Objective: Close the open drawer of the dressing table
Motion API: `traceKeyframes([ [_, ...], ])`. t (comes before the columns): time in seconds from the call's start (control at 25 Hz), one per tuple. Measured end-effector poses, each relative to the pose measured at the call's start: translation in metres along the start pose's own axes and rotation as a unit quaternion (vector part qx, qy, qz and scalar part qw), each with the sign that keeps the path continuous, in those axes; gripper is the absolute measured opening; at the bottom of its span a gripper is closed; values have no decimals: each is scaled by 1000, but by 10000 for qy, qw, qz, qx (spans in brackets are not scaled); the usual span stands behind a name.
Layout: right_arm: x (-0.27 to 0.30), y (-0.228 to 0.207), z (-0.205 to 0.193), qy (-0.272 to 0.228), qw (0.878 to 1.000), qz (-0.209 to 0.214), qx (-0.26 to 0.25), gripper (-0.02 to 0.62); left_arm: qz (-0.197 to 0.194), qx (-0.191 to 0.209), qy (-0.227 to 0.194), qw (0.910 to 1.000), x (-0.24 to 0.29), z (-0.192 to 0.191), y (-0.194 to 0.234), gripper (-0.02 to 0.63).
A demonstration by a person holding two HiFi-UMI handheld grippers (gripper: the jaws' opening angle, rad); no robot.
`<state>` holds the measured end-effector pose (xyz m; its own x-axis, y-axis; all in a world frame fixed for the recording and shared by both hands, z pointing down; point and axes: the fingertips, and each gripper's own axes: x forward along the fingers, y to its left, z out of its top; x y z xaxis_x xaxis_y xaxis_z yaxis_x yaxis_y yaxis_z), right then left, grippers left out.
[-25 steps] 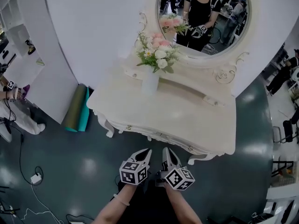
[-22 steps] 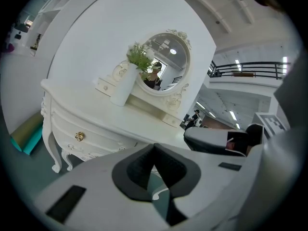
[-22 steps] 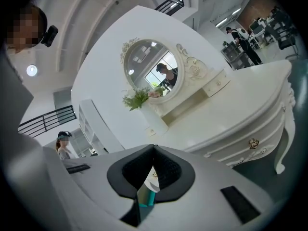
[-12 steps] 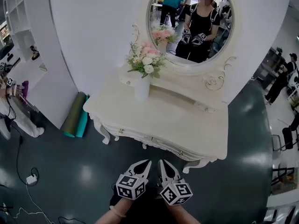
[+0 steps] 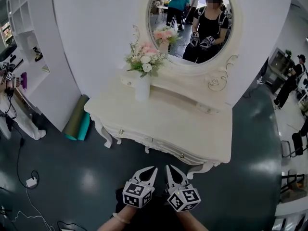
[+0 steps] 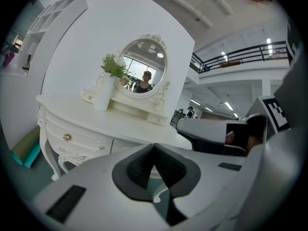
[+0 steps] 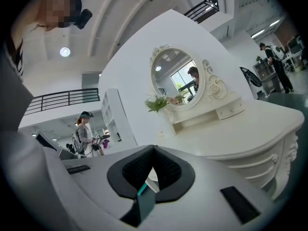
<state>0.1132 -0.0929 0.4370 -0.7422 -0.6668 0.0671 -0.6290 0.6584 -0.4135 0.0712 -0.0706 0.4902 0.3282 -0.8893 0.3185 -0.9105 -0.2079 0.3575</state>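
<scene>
The white dressing table (image 5: pixel 192 129) stands against the white wall, and its two front drawers with gold knobs (image 5: pixel 121 132) look flush with the front. A small upper drawer (image 7: pixel 230 109) sits beside the oval mirror (image 5: pixel 190 20); I cannot tell whether it stands out. My left gripper (image 5: pixel 153 169) and right gripper (image 5: pixel 168 167) hang side by side over the dark floor, a short way in front of the table. Both are shut and hold nothing. The left gripper view shows its tips (image 6: pixel 154 146) meeting below the table (image 6: pixel 120 124); the right gripper (image 7: pixel 154 148) looks the same.
A white vase of flowers (image 5: pixel 143 85) stands on the table's back left. Rolled green and teal mats (image 5: pixel 79 119) lean at the wall to the left. Cables and a plug (image 5: pixel 31 182) lie on the floor at far left, near a person (image 5: pixel 9 114).
The head view has tilted up and drawn back a little, so more of the mirror shows. Both grippers stay shut and close together in front of the table.
</scene>
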Motion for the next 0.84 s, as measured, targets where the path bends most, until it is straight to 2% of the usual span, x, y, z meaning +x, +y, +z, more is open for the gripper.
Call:
traceKeyframes([
  [0.2, -5, 3, 1, -18, 9999, 105, -102, 26, -4, 18, 7, 10000, 2, -2, -7, 15],
  [0.64, -17, -10, -4, 8, 10000, 4, 60, 26, -121, 93, 171, 9997, 7, -15, -17, 15],
  [0.84, -24, -9, -11, 88, 9999, 2, 134, 26, -55, 66, 189, 9998, 5, -19, -18, 15],
])
